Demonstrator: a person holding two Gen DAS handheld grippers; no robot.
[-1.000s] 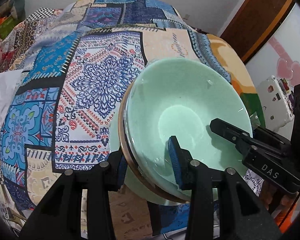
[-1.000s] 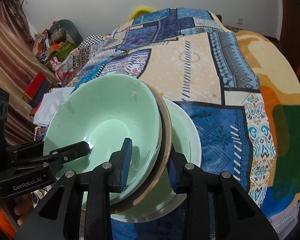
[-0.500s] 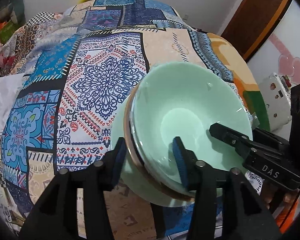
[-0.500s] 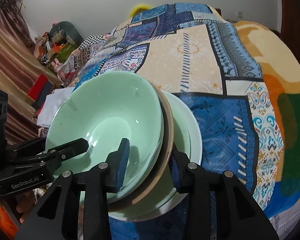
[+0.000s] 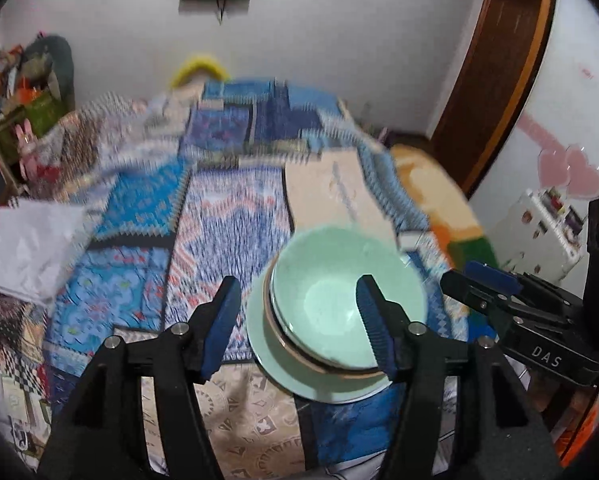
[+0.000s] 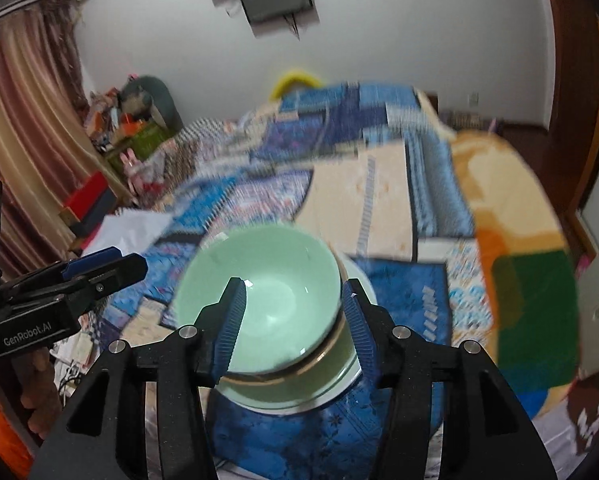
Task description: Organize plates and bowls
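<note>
A pale green bowl (image 5: 331, 300) sits nested on a gold-rimmed dish and a larger pale green plate (image 5: 275, 372) on the patterned bedspread. The same bowl (image 6: 267, 292) and plate (image 6: 327, 392) show in the right wrist view. My left gripper (image 5: 299, 320) is open and raised above the stack, holding nothing. My right gripper (image 6: 295, 316) is open too, above the stack from the other side, and empty. Both views are blurred by motion.
The stack stands near the front edge of a bed with a patchwork cover (image 5: 227, 232). A white cloth (image 5: 27, 248) lies at the left. Cluttered shelves (image 6: 131, 136) stand at the far left, a dark wooden door (image 5: 499, 80) at the right.
Both grippers have opened, let go of the stack's rim and pulled back and up. The stack now rests on the bed.
</note>
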